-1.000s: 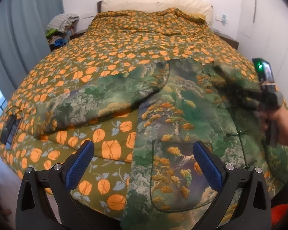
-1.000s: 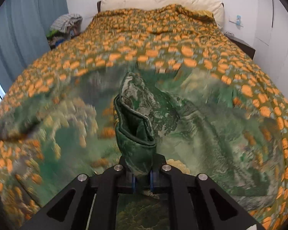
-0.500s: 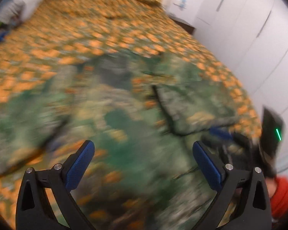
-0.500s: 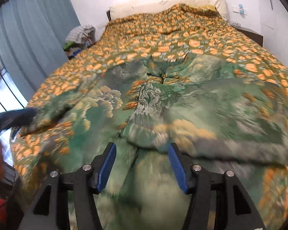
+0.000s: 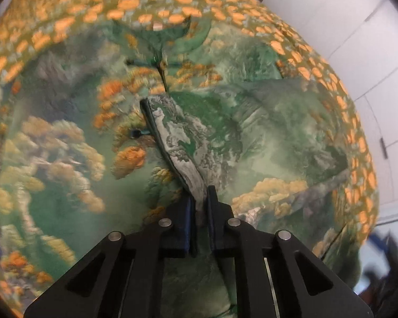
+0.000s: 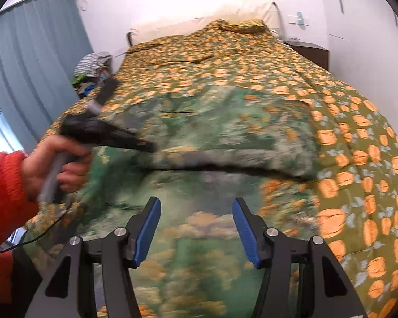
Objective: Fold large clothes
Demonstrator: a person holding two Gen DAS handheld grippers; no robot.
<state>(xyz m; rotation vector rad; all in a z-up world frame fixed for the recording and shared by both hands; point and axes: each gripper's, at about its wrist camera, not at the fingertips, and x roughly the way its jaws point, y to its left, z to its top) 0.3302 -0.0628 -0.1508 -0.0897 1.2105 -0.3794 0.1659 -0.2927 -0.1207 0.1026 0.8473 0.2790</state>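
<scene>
Green landscape-print garment (image 5: 204, 137), spread over the orange-patterned bedspread (image 6: 358, 159), has an edge pinched in the closed left gripper (image 5: 199, 206); right gripper (image 6: 196, 228) gapes empty above it. Curtain (image 6: 34, 66) at ten o'clock, nightstand (image 6: 310, 53) at one.

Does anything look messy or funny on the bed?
Only the green jacket: one sleeve lies folded across its front, and the left gripper pinches up a ridge of its edge. That fits folding in progress. The orange-print bedspread shows no spill or damage.
</scene>
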